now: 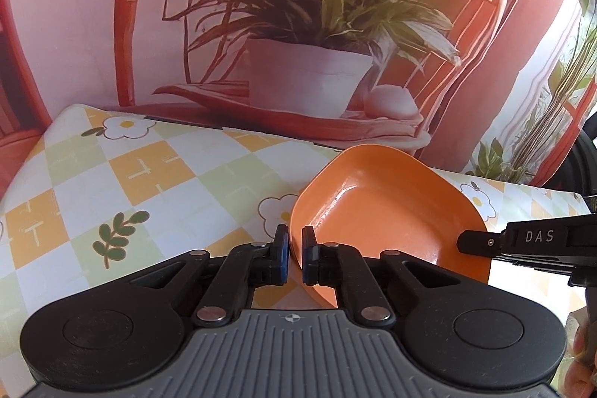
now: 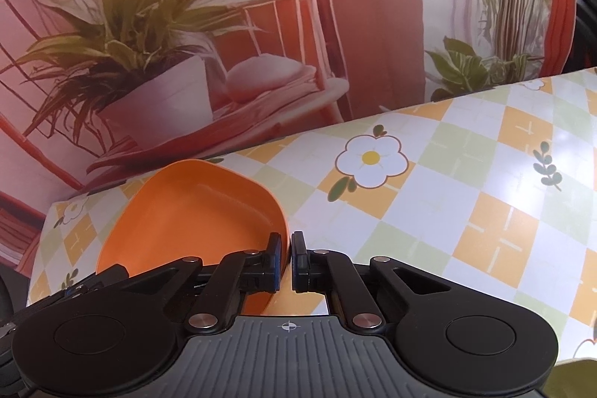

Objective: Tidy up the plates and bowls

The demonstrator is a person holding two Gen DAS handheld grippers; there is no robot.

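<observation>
Evidently both hand-held grippers were clamped on one orange bowl (image 1: 377,211) at this moment. We noted the left hand-held gripper (image 1: 294,258) pinching the bowl's left rim, jaws nearly closed with the thin wall between the blue pads. The right hand-held gripper (image 2: 291,263) gripped the opposite rim the same way, also narrowed onto the wall. In the left view its black body (image 1: 522,241) reached in from the right and overlapped the bowl's edge.

The bowl was tilted, its hollow facing the cameras, over the near part of the bench (image 1: 149,174), which carried a checked flower-print cloth. We could not tell whether its underside touched the bench or hung just clear. No plate or other bowl was in view, so the stacking spot lay outside both frames. Behind the bench hung a backdrop (image 1: 298,25) printed with a potted plant.

Our judgement: the step in hand was a two-handed carry or set-down. To do it well, both grips should move together at the same height; any twist between them would pry the thin rim out of one pair of pads. We would level the bowl first, lower it until it rests flat, then release one side at a time.
</observation>
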